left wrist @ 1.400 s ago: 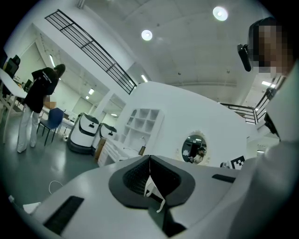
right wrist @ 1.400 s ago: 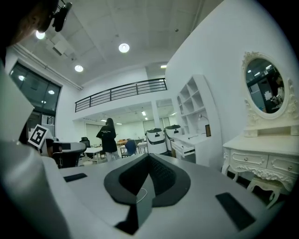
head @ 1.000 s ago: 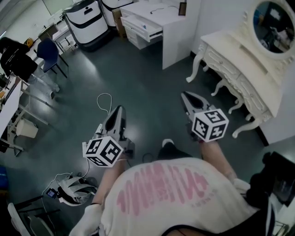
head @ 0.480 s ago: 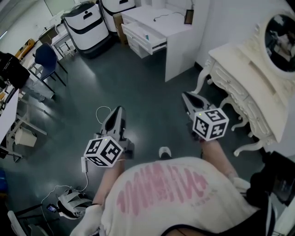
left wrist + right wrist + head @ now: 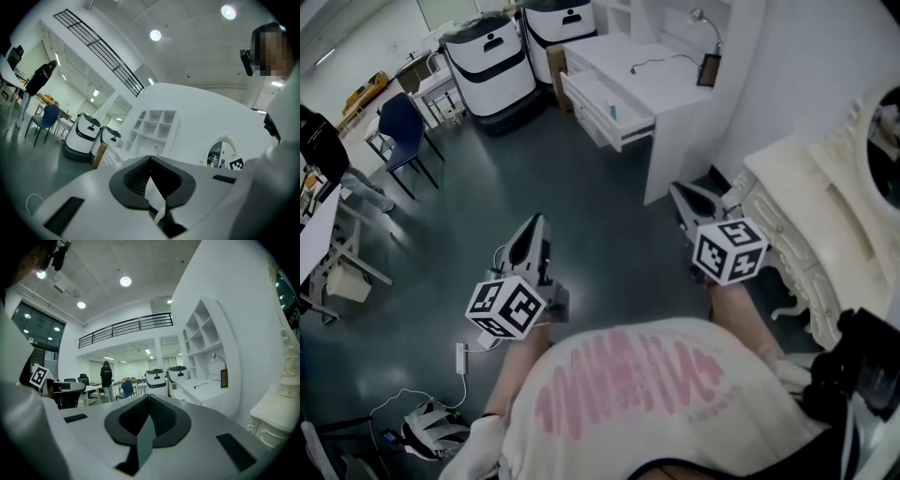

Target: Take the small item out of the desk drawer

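A white desk (image 5: pixel 675 89) stands ahead at the top of the head view, with its upper drawer (image 5: pixel 598 101) pulled open. A small blue item (image 5: pixel 612 112) lies inside the drawer. My left gripper (image 5: pixel 539 223) is held over the dark floor, well short of the desk, with its jaws shut and nothing between them. My right gripper (image 5: pixel 676 191) hangs beside the desk's near corner, also shut and empty. In the right gripper view the desk (image 5: pixel 202 389) lies ahead to the right of the closed jaw tips (image 5: pixel 150 397). The left gripper view shows its tips (image 5: pixel 151 158) meeting.
An ornate cream vanity table (image 5: pixel 830 220) with a mirror stands close on the right. Two white and black machines (image 5: pixel 492 52) sit beyond the desk. A blue chair (image 5: pixel 401 120) and a person in black (image 5: pixel 321 131) are at far left. A cable (image 5: pixel 459 361) lies on the floor.
The view has moved toward the desk: the desk and open drawer sit lower and nearer, and the vanity has slid right. Both grippers keep the same shut pose.
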A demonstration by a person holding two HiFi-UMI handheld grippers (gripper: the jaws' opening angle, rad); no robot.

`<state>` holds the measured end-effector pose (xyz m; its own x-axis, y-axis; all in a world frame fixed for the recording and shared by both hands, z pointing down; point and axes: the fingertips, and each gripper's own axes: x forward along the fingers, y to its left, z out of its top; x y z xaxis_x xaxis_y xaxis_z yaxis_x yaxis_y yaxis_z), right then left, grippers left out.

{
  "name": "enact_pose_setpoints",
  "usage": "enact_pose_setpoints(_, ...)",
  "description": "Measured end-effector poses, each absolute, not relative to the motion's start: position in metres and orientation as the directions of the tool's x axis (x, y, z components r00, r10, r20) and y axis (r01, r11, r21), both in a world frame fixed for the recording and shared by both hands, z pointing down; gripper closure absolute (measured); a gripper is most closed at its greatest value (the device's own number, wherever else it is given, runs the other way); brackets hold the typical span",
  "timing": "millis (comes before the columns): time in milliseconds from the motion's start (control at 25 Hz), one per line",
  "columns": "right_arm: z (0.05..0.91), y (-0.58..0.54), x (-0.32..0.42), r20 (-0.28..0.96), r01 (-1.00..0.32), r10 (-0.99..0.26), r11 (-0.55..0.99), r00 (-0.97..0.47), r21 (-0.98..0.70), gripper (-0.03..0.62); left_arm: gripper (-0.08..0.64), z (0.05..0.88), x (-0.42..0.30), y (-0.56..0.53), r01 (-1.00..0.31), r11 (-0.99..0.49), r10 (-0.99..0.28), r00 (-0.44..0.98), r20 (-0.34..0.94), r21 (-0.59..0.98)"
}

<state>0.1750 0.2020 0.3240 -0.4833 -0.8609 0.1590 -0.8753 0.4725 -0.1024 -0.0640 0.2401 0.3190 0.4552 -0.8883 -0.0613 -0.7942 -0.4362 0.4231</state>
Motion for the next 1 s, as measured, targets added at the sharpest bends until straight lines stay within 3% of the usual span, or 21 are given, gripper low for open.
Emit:
enact_pose_setpoints(520, 0.389, 0.102, 0.183, 0.276, -0.879, -0.835, 0.443, -0.476, -0.173, 0.575, 0.531, 0.369, -0.045, 0.128, -0.771, -0.419, -0.870, 0.493, 0.032, 0.479)
enact_pose_setpoints(1000, 0.365, -0.075, 0.158, 0.255, -0.898, -0.862, 0.410, -0.438, -0.157, 0.575, 0.531, 0.347, -0.079, -0.056, -0.755, -0.458, -0.853, 0.521, 0.006, 0.470)
